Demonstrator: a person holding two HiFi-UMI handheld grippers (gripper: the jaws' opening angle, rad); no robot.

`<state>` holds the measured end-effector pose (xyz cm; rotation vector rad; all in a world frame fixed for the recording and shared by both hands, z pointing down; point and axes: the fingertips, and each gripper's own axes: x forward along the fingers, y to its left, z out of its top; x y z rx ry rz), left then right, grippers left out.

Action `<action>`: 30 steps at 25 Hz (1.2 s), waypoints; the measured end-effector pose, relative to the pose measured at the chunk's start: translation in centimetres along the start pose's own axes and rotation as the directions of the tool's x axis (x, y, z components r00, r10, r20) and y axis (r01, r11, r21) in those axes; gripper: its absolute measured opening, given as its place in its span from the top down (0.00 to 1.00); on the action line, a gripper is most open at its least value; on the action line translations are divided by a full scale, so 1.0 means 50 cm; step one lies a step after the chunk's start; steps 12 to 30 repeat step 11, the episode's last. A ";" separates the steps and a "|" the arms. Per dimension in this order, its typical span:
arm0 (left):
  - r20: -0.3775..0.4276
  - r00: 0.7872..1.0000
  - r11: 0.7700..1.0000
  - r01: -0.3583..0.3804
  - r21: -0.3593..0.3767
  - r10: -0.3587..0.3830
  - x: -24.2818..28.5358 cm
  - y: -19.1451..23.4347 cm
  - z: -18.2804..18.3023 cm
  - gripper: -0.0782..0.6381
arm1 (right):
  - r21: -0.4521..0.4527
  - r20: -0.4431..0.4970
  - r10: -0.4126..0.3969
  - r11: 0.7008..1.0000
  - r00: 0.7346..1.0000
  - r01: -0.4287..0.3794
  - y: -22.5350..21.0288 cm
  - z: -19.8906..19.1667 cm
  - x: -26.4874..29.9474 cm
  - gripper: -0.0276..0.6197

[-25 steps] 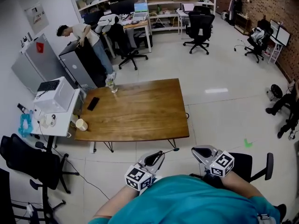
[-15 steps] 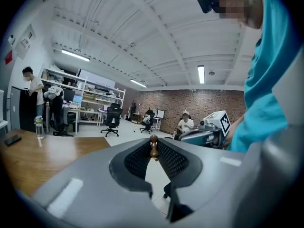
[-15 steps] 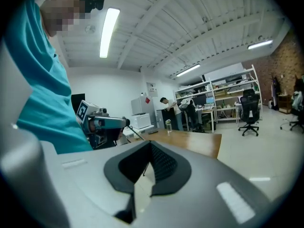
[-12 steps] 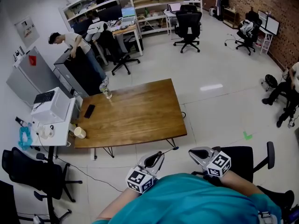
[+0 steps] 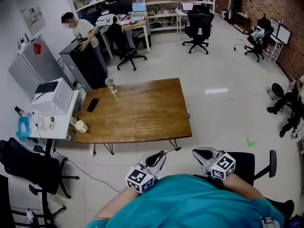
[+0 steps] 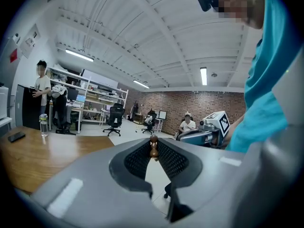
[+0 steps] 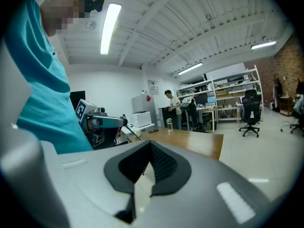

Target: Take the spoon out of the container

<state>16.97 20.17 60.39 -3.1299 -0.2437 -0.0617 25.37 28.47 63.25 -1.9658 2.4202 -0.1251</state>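
Between the closed jaws of the left gripper (image 5: 159, 155), clamped, a brown-handled spoon (image 6: 154, 147), pointing forward over the floor. Just beside, right gripper (image 7: 151, 145) shut on nothing. Farther ahead, well apart, wooden table (image 5: 142, 113) with clear bottle (image 5: 111, 85).

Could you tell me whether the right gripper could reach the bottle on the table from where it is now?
Probably not: the right gripper is held at the person's chest, floor separates it from the table, and the bottle stands at the far corner.
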 end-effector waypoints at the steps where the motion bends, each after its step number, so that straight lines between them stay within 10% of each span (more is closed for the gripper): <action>1: -0.001 1.000 1.000 0.000 -0.001 0.000 -0.001 0.002 -0.004 0.83 | -0.002 0.000 -0.001 1.000 1.000 0.001 -0.002 0.000 0.000 0.96; 30: 0.000 1.000 1.000 0.006 0.013 -0.006 0.000 0.010 -0.011 0.83 | -0.013 0.002 -0.002 1.000 1.000 0.002 -0.006 -0.003 0.009 0.96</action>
